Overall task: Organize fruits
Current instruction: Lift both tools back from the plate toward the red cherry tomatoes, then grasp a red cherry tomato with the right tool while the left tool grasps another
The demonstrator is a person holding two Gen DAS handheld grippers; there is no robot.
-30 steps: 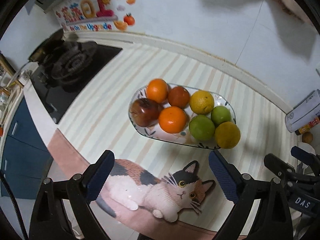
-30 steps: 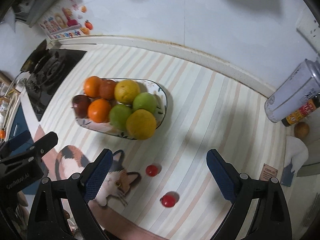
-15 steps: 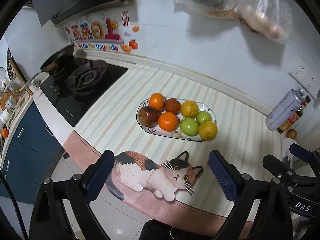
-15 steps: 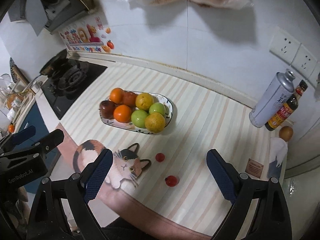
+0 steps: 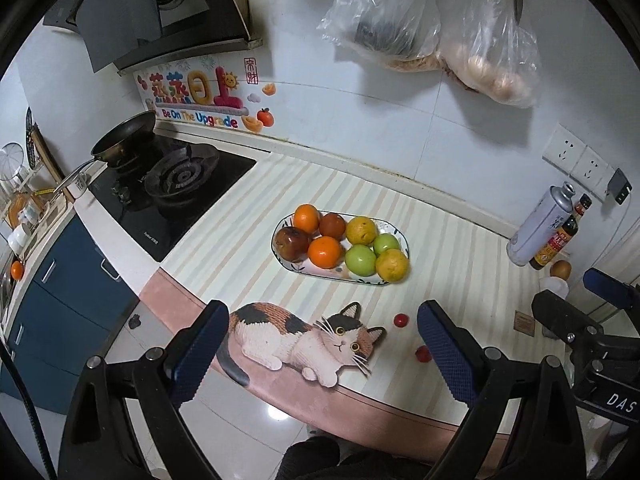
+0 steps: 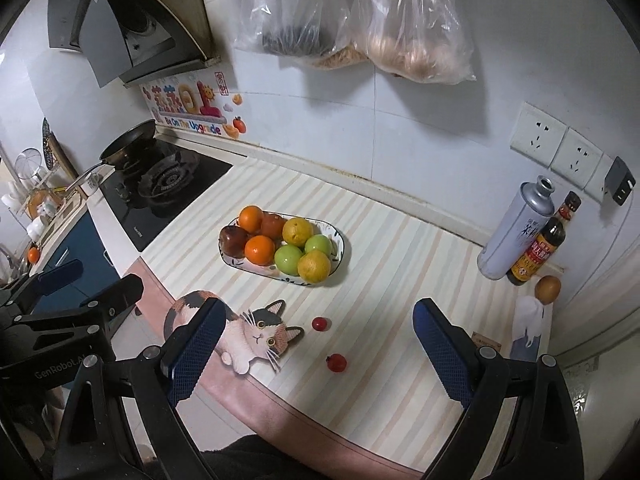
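Left wrist view: left gripper (image 5: 320,344) held high above the front edge of the striped counter (image 5: 460,264), jaws spread wide, nothing btwn them. Oval plate (image 5: 280,256) mid-counter carries eight fruits: two oranges (image 5: 325,252), a dark red apple (image 5: 291,242), a reddish fruit at the back, two yellow citrus (image 5: 392,265), two green apples (image 5: 360,260). Two cherry tomatoes lie loose on the counter near the front edge, one (image 5: 400,320) just right of the cat-print mat (image 5: 304,336), the other (image 5: 422,354) nearer, partly behind the rt finger. Gas hob (image 5: 176,192) w/ frying pan (image 5: 124,140) at left; spray can (image 5: 538,226) and sauce bottle (image 5: 560,236) far right by the wall. Right gripper's frame pokes in at the rt edge.

Right wrist view: right gripper (image 6: 316,344) likewise wide open, empty, hovering over the counter's front edge. Both tomatoes sit in the gap btwn its fingers in frame: far one (image 6: 320,323) beside the cat mat (image 6: 248,332), near one (image 6: 336,362) well apart from the plate (image 6: 340,246). Fruit piled on the plate, the front yellow citrus (image 6: 314,266) overhanging its near rim. Spray can (image 6: 516,232) and bottle (image 6: 540,244) touching at right; a brown egg-like item (image 6: 548,289) just beside them. Plastic bags (image 6: 408,28) hang on the wall above.
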